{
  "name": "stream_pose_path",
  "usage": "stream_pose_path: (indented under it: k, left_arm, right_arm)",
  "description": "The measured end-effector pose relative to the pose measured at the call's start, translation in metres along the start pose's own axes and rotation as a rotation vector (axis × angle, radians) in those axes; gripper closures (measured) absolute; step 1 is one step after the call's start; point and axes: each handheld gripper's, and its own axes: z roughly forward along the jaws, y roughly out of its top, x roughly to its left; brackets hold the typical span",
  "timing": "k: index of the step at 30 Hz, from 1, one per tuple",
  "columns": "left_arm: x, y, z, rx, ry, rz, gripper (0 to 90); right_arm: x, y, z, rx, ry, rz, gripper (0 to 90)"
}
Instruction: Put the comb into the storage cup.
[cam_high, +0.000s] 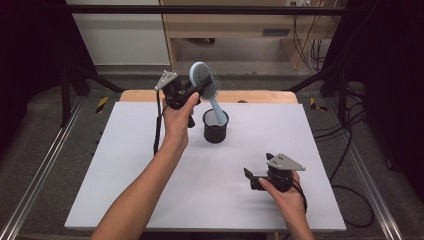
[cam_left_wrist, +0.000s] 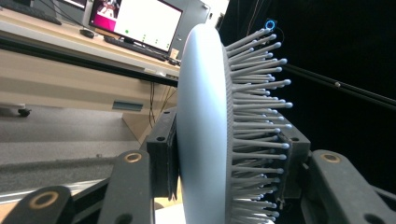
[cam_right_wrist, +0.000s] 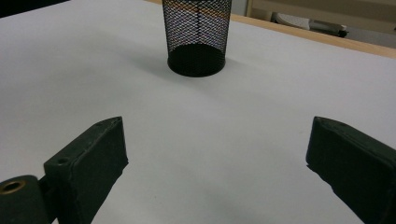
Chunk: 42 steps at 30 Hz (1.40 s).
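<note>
Hairbrush (cam_high: 205, 80), pale blue, grey bristles

Pale blue hairbrush (cam_high: 205, 81) clamped by its head in my left gripper (cam_high: 196, 90), handle down inside black mesh cup (cam_high: 215, 127)

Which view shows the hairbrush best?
High view: the whole hairbrush shows, head clamped in the left gripper, handle tip down in the mesh cup. Left gripper view has just the head edge-on between the jaws, bristles to the right. The right gripper view looks at the cup.
</note>
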Motion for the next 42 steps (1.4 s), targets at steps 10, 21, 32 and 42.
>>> stream_pose_path:
  k: [10,21,32,42]
  left_arm:
    - [0.005,-0.004,0.006,-0.004,0.022,0.03,52.1]
    - [0.01,-0.009,0.012,0.004,0.03,0.05,52.1]
    - [0.01,-0.018,0.019,0.035,0.044,0.071,52.0]
    - [0.01,-0.026,0.024,0.07,0.052,0.096,51.9]
  right_arm:
    - [0.002,0.0,0.001,0.0,0.002,-0.02,5.3]
    - [0.003,0.001,0.001,-0.01,0.012,-0.003,5.3]
    - [0.003,0.0,0.003,-0.002,0.014,-0.006,5.4]
    - [0.003,0.0,0.003,-0.001,0.015,-0.007,5.4]
